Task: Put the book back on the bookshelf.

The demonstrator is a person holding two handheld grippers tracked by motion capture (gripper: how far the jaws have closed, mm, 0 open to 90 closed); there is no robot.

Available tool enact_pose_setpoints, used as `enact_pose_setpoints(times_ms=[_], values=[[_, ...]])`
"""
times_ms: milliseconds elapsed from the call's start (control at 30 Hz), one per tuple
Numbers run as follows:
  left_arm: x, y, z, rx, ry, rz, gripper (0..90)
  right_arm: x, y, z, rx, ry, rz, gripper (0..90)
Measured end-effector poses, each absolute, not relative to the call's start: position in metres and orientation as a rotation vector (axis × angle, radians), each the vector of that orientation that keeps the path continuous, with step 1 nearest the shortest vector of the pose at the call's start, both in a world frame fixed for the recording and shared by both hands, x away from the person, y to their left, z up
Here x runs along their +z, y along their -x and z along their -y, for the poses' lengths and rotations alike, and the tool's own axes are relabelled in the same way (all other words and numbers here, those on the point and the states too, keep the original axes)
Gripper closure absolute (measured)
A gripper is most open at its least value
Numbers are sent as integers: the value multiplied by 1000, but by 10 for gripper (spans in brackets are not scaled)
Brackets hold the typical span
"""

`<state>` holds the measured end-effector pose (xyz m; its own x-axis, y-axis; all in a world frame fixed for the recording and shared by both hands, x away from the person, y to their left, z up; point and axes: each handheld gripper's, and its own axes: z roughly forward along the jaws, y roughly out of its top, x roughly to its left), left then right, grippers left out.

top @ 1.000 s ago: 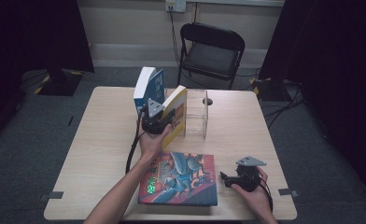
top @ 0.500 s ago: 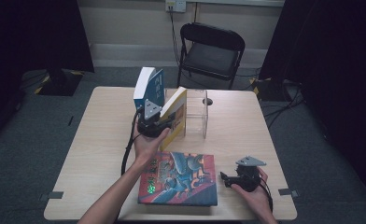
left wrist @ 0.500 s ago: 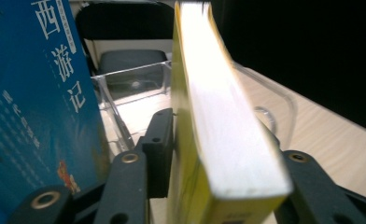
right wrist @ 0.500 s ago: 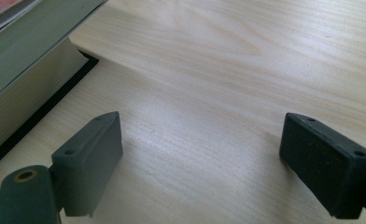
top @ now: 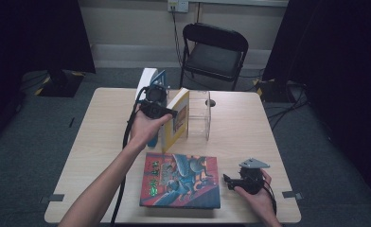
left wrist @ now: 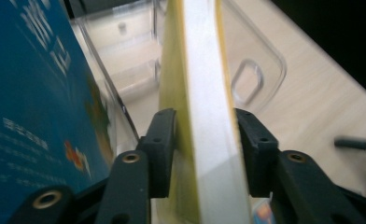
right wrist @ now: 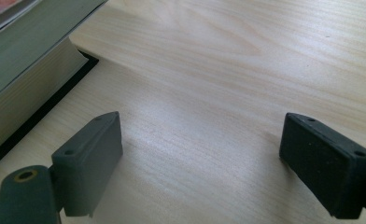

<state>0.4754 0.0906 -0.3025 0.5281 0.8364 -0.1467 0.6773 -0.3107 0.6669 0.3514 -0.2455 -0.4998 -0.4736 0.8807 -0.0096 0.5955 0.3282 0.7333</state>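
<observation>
Left gripper (left wrist: 202, 140), its jaws just closing, is clamping the slim yellow-covered book (left wrist: 204, 93) and lifting it higher than a second ago beside the clear plastic book stand (top: 200, 113), suggesting slotting comes next, while right gripper (right wrist: 200, 158) is resting open

Left gripper (top: 173, 113) now higher above the table (top: 103, 142), its jaws closing again on the yellow book (top: 178, 118) after briefly opening, the book lifted and tilted beside the clear plastic box (top: 200, 113)
</observation>
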Motion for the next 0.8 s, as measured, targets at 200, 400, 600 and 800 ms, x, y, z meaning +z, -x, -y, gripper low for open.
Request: enact_pose_setpoints(times_ms=[200, 400, 600, 800], values=[[-295, -501, -79, 106, -2286, -1338, 621, -500, -351, 246, 949, -1303, -2191, 130], [-291, -517, -65, 53, -2410, -1398, 659, -500, -351, 246, 950, -1304, -2191, 130], [-288, -518, -58, 162, -2416, -1498, 755, -500, -351, 246, 950, -1305, -2190, 130], [-289, -523, -64, 159, -2346, -1537, 757, -500, -352, 246, 951, -1304, -2191, 129]])
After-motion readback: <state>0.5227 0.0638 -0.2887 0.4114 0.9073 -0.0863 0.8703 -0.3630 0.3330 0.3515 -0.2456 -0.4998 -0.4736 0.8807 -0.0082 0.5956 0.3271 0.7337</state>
